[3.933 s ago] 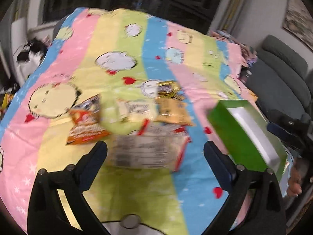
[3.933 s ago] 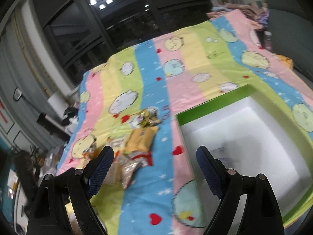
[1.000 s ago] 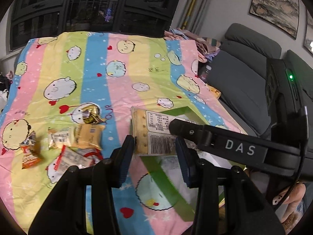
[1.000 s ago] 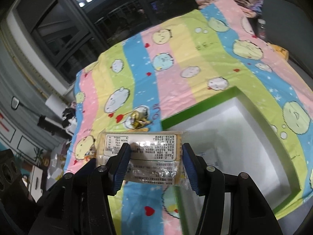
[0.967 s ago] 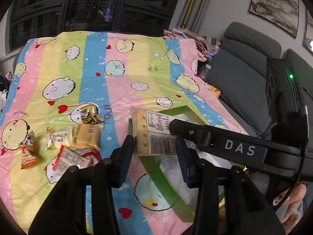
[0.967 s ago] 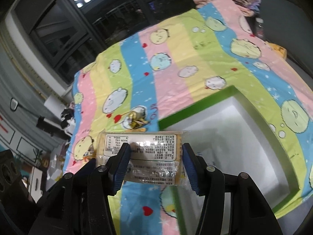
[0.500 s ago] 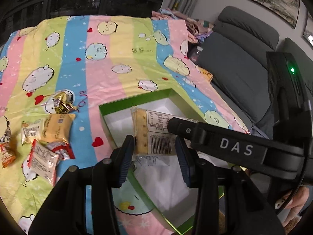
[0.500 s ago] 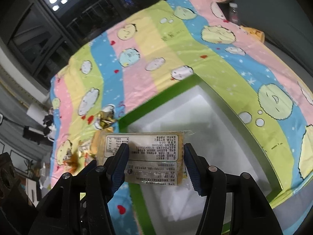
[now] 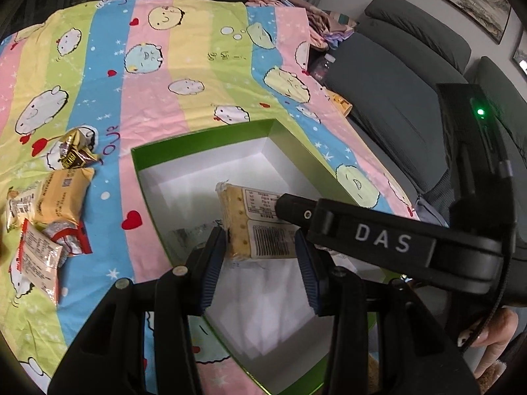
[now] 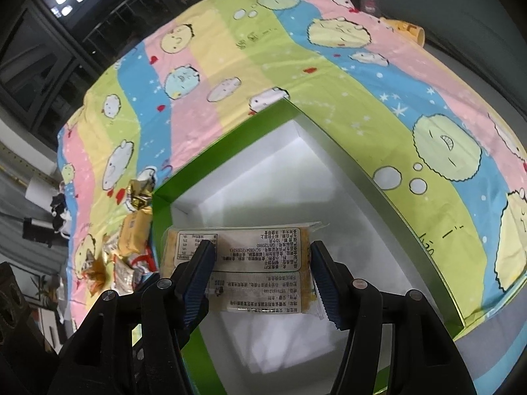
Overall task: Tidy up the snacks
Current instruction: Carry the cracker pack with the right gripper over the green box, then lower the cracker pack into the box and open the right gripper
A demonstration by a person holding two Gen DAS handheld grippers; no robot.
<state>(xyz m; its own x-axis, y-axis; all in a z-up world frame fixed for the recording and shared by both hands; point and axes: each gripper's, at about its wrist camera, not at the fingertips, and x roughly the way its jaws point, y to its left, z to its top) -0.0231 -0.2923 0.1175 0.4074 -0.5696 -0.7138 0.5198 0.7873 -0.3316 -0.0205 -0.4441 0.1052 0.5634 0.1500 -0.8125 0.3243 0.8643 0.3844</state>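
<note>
We hold one cracker pack (image 9: 260, 227) between both tools, low over the white floor of the green box (image 9: 197, 135) on the striped cloth (image 9: 197, 49). The left gripper (image 9: 260, 256) pinches the pack's barcoded end. The right gripper (image 10: 260, 273) has the pack between its jaws, which have just been opening; from its own view the pads look slightly off the wrapper, though we cannot tell for sure. Risk one, in our judgement: with one side letting go first, the pack may swing on the left pinch and land on edge or across the box wall. Risk two: the two tools sit very close, so pulling out carelessly could knock the box or snag the crinkly wrapper. The other snacks (image 9: 49, 210) lie on the cloth beside the box, not yet packed.
</note>
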